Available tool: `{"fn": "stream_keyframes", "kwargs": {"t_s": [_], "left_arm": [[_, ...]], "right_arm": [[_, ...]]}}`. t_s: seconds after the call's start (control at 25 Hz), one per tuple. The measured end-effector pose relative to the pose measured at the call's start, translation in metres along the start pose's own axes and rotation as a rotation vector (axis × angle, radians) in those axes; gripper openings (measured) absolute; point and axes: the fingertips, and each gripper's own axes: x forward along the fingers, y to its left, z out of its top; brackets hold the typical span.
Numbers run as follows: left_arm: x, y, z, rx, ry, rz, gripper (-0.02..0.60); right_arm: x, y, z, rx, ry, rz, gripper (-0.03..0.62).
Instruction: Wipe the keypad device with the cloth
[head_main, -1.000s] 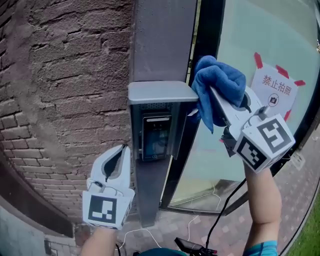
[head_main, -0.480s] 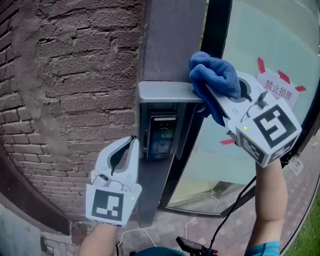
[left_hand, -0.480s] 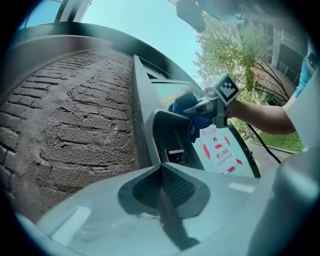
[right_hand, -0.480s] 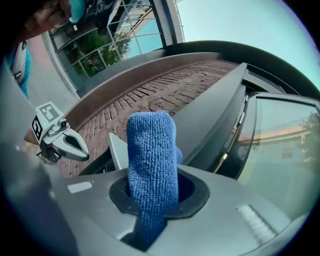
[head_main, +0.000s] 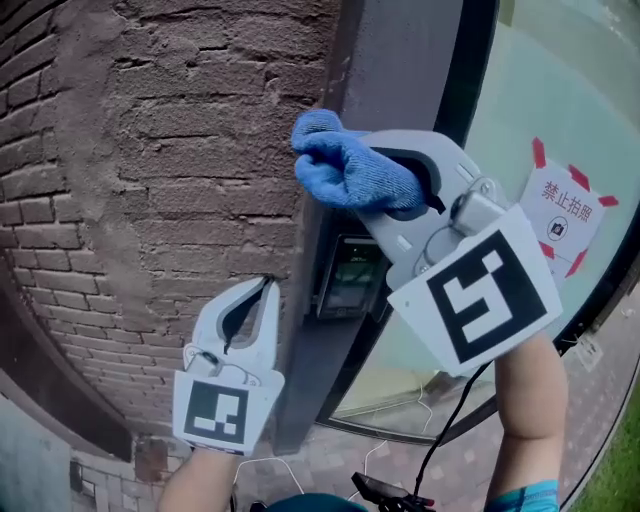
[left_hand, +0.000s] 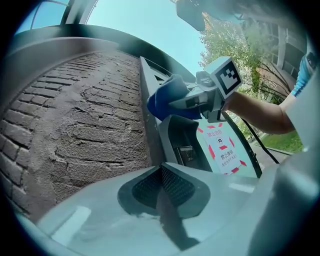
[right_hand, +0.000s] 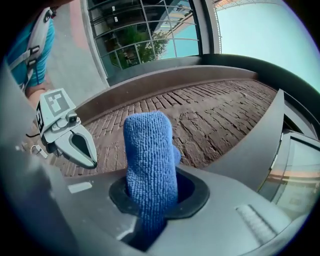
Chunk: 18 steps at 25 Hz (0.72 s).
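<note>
In the head view the keypad device is mounted on a grey metal post; only its dark screen shows below my right gripper. My right gripper is shut on a blue cloth and holds it at the device's upper left corner, against the brick edge. The cloth stands up between the jaws in the right gripper view. My left gripper hangs shut and holds nothing, below and left of the device, near the wall. In the left gripper view I see the device and the cloth above it.
A rough brick wall fills the left side. Right of the post is a glass pane with a red-and-white sign. A black cable hangs from the right gripper. Paving lies below.
The right gripper has carried the cloth leftward across the device's top, from its right corner to its left corner. The left gripper has stayed put.
</note>
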Motion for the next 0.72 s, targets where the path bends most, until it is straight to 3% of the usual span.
{"fn": "stream_keyframes", "kwargs": {"t_s": [0.2,0.32,0.4,0.52,0.72], "left_arm": [[-0.007,0.006,0.001,0.009,0.006,0.016,-0.011],[-0.006,0.005,-0.001,0.014,0.016,0.013,-0.011],[-0.004,0.002,-0.003,0.018,0.023,0.002,-0.011],[0.004,-0.006,-0.005,0.021,0.027,-0.023,-0.011],[0.016,-0.022,0.0,0.028,0.012,-0.061,-0.011]], "right_arm": [[0.003,-0.001,0.018,-0.028,-0.061,-0.001,0.049],[-0.014,-0.023,0.003,0.08,-0.053,-0.082,0.049],[-0.03,-0.043,-0.013,0.151,-0.019,-0.155,0.049],[-0.052,-0.066,-0.043,0.136,0.064,-0.229,0.049],[-0.061,-0.064,-0.093,0.098,0.211,-0.182,0.049]]}}
